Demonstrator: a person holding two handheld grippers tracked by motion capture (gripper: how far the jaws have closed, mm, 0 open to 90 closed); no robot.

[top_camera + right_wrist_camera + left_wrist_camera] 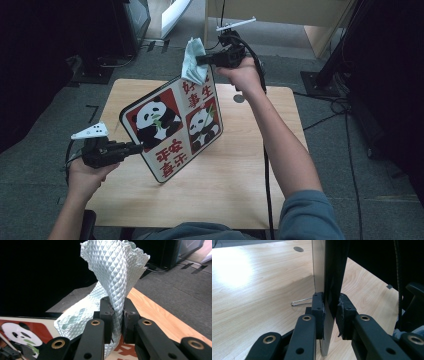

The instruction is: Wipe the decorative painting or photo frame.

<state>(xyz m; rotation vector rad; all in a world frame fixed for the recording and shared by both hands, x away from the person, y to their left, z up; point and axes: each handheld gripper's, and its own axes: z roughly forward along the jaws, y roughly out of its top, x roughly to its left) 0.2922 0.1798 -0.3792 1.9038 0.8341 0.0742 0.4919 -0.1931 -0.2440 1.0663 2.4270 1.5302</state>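
A framed panda picture [175, 125] with red panels and Chinese characters stands tilted on the wooden table [240, 165]. My left gripper [135, 148] is shut on its lower left edge; in the left gripper view the pads clamp the thin frame edge [329, 297], and a wire stand [300, 301] shows behind it. My right gripper [200, 60] is shut on a pale green quilted cloth [193, 61] at the frame's top corner. In the right gripper view the cloth [112, 277] rises bunched between the pads, its lower part lying on the picture [22, 335].
A round cable hole [239, 98] sits in the table at the far right. A wooden cabinet [280, 15] stands behind the table. Dark equipment and cables lie on the grey carpet at both sides.
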